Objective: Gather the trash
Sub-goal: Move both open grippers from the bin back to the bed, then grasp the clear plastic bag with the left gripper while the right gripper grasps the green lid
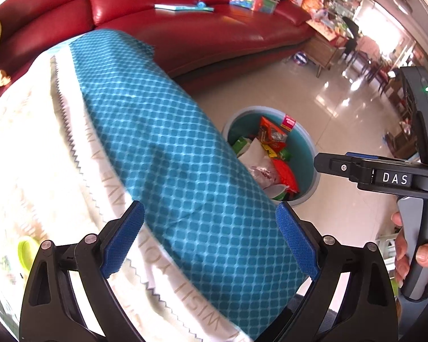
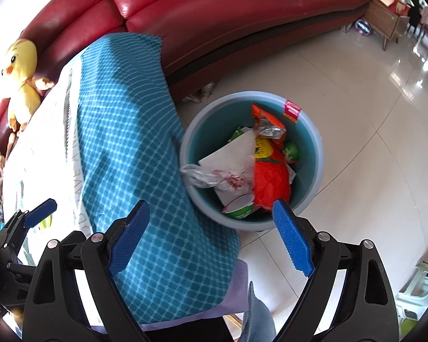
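A round bin (image 2: 311, 142) with a teal inside stands on the floor beside the table. It holds an orange packet (image 2: 271, 179), white paper (image 2: 234, 159), a crumpled plastic bag and a green cup. My right gripper (image 2: 211, 238) hangs open and empty above the table edge and the bin's near rim. My left gripper (image 1: 211, 240) is open and empty over the teal checked tablecloth (image 1: 171, 156). The bin (image 1: 301, 145) lies beyond the cloth's edge there. The right gripper (image 1: 322, 165), held by a hand, shows at the right of the left wrist view.
A red leather sofa (image 2: 214, 22) curves behind the table and bin, with a book and toys on it. A yellow plush duck (image 2: 21, 65) sits at the left. A ball (image 2: 362, 27) lies by a wooden cabinet. A pale plastic stool (image 2: 416, 293) stands at the lower right on the tiled floor.
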